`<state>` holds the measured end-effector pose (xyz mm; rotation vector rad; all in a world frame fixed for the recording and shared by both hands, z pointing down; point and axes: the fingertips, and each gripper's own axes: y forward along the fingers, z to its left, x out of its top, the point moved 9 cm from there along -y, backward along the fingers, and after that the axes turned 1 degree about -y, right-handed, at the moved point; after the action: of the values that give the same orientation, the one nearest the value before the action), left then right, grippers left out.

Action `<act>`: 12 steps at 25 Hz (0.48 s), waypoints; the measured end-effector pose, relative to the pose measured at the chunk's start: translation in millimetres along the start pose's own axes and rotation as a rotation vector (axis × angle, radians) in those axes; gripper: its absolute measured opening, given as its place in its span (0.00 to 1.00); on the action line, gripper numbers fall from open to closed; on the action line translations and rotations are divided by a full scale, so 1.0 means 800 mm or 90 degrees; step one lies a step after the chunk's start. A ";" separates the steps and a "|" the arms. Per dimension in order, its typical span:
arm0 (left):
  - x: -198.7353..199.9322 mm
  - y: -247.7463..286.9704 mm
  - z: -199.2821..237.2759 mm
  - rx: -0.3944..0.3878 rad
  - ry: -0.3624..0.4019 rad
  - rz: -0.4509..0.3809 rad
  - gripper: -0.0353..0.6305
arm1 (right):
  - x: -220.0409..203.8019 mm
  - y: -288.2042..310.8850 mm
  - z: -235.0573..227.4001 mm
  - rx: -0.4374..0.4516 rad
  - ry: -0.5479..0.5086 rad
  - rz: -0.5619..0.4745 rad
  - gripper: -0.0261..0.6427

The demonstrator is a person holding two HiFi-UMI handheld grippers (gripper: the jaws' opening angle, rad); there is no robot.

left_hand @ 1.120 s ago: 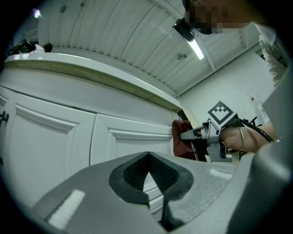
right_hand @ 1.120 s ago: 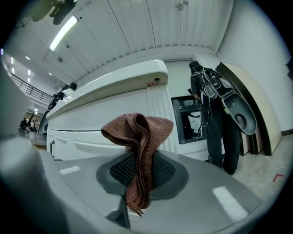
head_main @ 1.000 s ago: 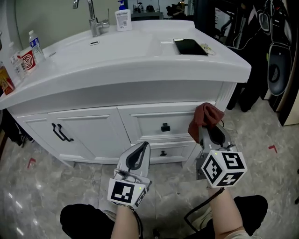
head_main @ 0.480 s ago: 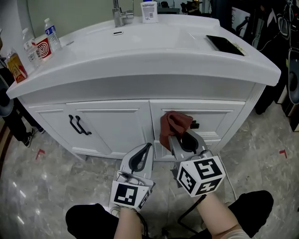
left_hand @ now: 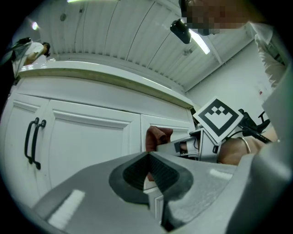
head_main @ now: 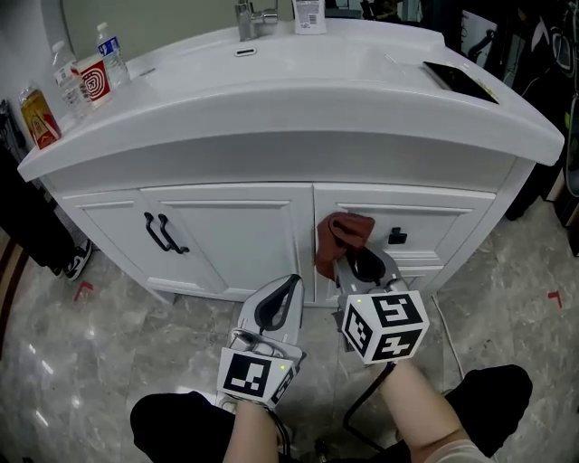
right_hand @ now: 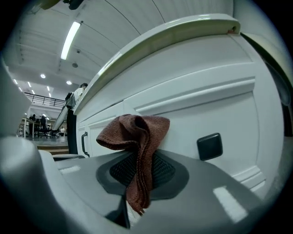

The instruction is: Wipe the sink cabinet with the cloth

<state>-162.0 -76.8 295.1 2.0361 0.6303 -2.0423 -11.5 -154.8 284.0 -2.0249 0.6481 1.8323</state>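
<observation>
The white sink cabinet (head_main: 226, 237) fills the head view, with doors on the left and drawers on the right. My right gripper (head_main: 361, 264) is shut on a brown cloth (head_main: 341, 238). The cloth rests against the top drawer front, just left of the black knob (head_main: 396, 238). In the right gripper view the cloth (right_hand: 137, 137) bunches above the shut jaws (right_hand: 139, 172), with the knob (right_hand: 209, 146) to its right. My left gripper (head_main: 275, 306) is shut and holds nothing, low in front of the cabinet. In the left gripper view, the cloth (left_hand: 155, 137) shows beyond that gripper (left_hand: 149, 171).
Two black door handles (head_main: 163, 233) are on the left doors. Bottles and a box (head_main: 90, 77) stand on the counter's left end, a faucet (head_main: 249, 14) at the back, a black flat device (head_main: 461, 80) on the right. Below is marble floor (head_main: 109, 362).
My right gripper has carried the cloth leftward along the drawer front, from right of the knob to left of it. The left gripper has stayed about where it was.
</observation>
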 end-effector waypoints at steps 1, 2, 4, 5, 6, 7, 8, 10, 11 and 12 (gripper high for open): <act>0.000 0.001 -0.001 -0.002 -0.007 -0.003 0.05 | 0.000 -0.003 -0.006 -0.014 -0.002 0.000 0.18; -0.001 0.003 -0.003 -0.006 -0.012 -0.004 0.05 | 0.000 -0.007 -0.013 -0.031 -0.004 -0.001 0.18; -0.003 0.009 -0.012 -0.017 -0.014 -0.004 0.05 | 0.000 -0.013 -0.027 -0.059 0.000 -0.004 0.18; -0.005 0.012 -0.017 -0.023 -0.012 -0.002 0.05 | 0.000 -0.015 -0.033 -0.064 0.009 -0.004 0.18; -0.006 0.014 -0.023 -0.029 -0.010 0.000 0.05 | 0.000 -0.017 -0.037 -0.066 0.017 -0.002 0.18; -0.006 0.017 -0.028 -0.035 -0.008 0.000 0.05 | 0.000 -0.018 -0.038 -0.069 0.019 -0.001 0.17; -0.006 0.020 -0.032 -0.040 -0.007 0.000 0.05 | 0.000 -0.020 -0.038 -0.075 0.018 0.001 0.17; -0.005 0.025 -0.040 -0.049 -0.008 -0.004 0.05 | 0.001 -0.025 -0.039 -0.089 0.012 -0.001 0.17; -0.004 0.027 -0.043 -0.053 -0.008 -0.005 0.05 | 0.002 -0.028 -0.040 -0.095 0.008 -0.002 0.17; -0.004 0.029 -0.045 -0.055 -0.008 -0.006 0.05 | 0.002 -0.033 -0.041 -0.100 0.003 -0.002 0.17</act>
<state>-119.6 -82.7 295.7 1.9753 0.7148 -1.9953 30.4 -150.7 284.7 -2.1269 0.5159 1.9322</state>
